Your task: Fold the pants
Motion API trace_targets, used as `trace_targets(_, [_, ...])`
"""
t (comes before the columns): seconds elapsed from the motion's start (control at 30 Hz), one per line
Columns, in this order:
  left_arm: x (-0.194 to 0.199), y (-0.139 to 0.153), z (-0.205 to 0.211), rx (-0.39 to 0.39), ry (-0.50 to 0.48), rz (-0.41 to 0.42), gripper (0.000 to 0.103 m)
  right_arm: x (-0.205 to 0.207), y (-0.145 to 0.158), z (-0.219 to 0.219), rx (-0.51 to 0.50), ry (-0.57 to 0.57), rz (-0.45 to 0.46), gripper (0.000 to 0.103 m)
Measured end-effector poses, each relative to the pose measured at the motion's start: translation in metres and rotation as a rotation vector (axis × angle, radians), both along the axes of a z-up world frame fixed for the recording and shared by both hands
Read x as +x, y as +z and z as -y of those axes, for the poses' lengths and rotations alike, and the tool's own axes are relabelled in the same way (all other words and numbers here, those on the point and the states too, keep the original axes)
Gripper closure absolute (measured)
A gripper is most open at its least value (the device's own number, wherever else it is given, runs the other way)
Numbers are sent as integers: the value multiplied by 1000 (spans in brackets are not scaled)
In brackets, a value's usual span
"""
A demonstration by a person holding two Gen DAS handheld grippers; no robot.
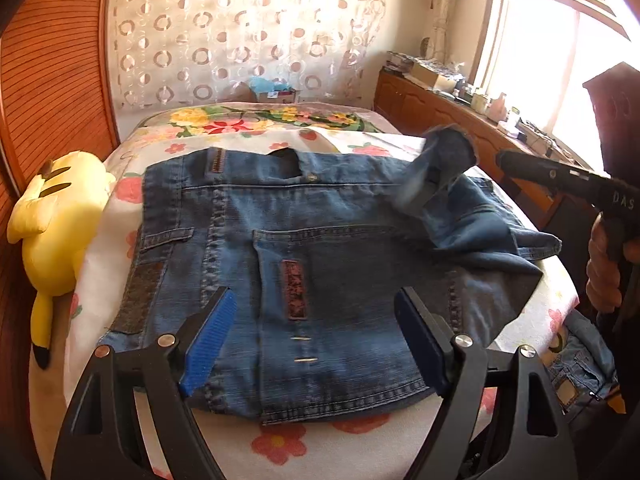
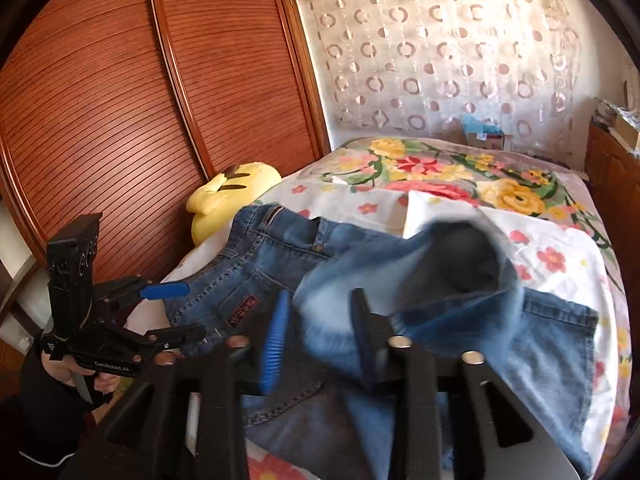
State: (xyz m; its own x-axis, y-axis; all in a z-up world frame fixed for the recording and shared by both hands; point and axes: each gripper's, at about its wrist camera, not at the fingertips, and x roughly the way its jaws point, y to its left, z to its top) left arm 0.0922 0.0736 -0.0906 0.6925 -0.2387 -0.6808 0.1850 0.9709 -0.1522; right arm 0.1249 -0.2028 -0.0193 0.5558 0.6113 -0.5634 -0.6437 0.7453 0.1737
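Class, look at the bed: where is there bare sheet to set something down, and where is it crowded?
Free: the floral bedspread beyond the jeans, toward the curtain, and the white sheet strip on the window side. Crowded: the wardrobe edge, where the yellow plush toy lies beside the jeans.

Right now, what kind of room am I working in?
Most likely a home bedroom. The jeans lie on a bed with a floral bedspread, a yellow plush toy rests at its edge beside a slatted wooden wardrobe door, and a curtained window lights a cluttered wooden cabinet.

Sunlit window, slatted wooden wardrobe
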Motion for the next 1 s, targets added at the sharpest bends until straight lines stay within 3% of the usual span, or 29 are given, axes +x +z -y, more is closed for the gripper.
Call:
trace_targets(0.17, [8,1,14,-1,-21,-3,21,-5,3,-4,-27,-63,48,61])
trace_targets(0.47, [36,7,39,11,-56,-1,21,-8,-15,-15,-80,-166,48,60])
trace_targets(0.57, [45,13,51,4,-97,18,35,-10,-24,-20,-94,-187,30,60])
trace_targets(0.87, [78,18,90,-5,-187,11,53,-2,-36,-19,-97,-229,-27,60])
trace_targets(1.0, [84,15,109,29,-228,7,62,0,-35,-15,-86,-246,-45,60])
